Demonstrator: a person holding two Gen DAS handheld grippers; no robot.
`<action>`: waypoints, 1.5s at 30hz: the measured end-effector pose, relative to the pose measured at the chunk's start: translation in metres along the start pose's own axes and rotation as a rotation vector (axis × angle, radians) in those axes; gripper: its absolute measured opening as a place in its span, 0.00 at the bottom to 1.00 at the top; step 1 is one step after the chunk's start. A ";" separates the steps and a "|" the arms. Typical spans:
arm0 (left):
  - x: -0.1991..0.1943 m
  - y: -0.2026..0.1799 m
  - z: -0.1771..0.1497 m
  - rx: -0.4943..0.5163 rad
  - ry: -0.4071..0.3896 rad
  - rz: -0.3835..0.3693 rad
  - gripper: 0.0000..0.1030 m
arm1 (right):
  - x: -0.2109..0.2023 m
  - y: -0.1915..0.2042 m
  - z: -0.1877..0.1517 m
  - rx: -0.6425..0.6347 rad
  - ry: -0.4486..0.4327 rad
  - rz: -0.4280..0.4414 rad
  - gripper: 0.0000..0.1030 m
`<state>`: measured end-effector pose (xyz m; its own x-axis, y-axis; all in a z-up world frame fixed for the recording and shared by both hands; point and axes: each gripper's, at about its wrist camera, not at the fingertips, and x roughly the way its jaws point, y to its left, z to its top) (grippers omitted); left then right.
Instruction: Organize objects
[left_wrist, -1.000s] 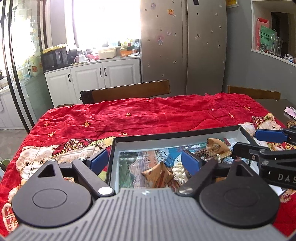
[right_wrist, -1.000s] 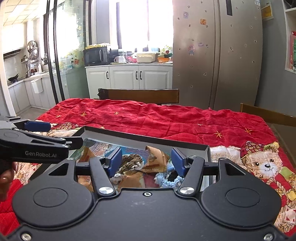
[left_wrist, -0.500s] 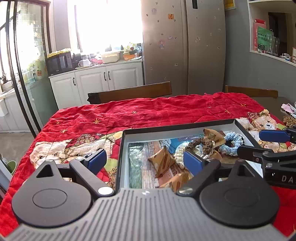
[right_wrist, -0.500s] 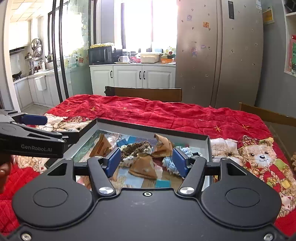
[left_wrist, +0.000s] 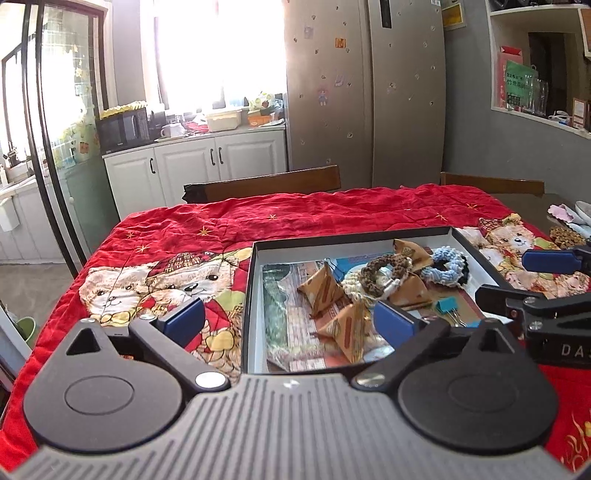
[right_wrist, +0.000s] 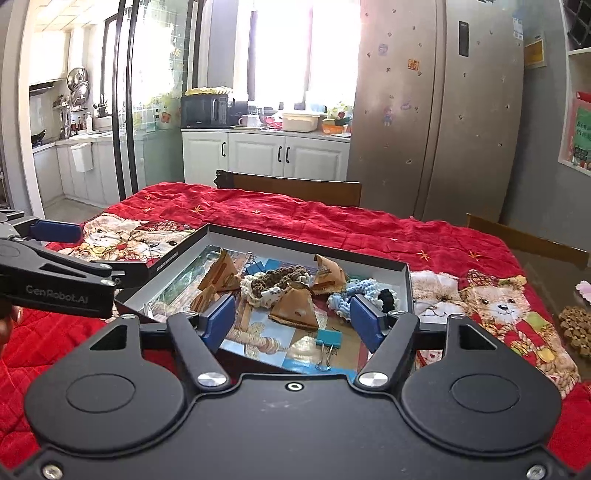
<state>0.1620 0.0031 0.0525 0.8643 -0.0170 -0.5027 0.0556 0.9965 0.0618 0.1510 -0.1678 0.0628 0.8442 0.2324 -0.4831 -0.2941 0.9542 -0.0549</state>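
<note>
On a red bear-print quilt (right_wrist: 369, 229), the left gripper (right_wrist: 92, 254), marked "GenRobot.AI", is spread wide, holding nothing. A shallow black tray (right_wrist: 409, 291) beside it holds folded paper packets (right_wrist: 295, 310), crocheted rings (right_wrist: 277, 282) and a blue binder clip (right_wrist: 328, 338). The right gripper (right_wrist: 291, 323), likewise spread and empty, hangs over the tray.

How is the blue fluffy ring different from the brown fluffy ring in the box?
The blue ring is pale blue, and the brown ring is dark brown. The blue ring lies near the right wall of the box; the brown ring sits in the middle, on top of a cream one. Both look like knitted yarn loops lying inside the box, untouched by either gripper.
</note>
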 end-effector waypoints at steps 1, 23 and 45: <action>-0.004 0.000 -0.002 0.000 -0.003 -0.003 0.99 | -0.004 0.000 -0.001 0.002 0.000 -0.003 0.67; -0.065 0.003 -0.043 -0.065 -0.012 -0.037 1.00 | -0.076 0.013 -0.038 0.026 0.008 -0.087 0.87; -0.093 -0.003 -0.077 -0.070 -0.001 -0.014 1.00 | -0.104 0.032 -0.077 0.053 0.063 -0.100 0.93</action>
<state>0.0433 0.0082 0.0324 0.8643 -0.0305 -0.5021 0.0320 0.9995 -0.0057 0.0190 -0.1760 0.0441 0.8376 0.1250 -0.5318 -0.1847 0.9809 -0.0604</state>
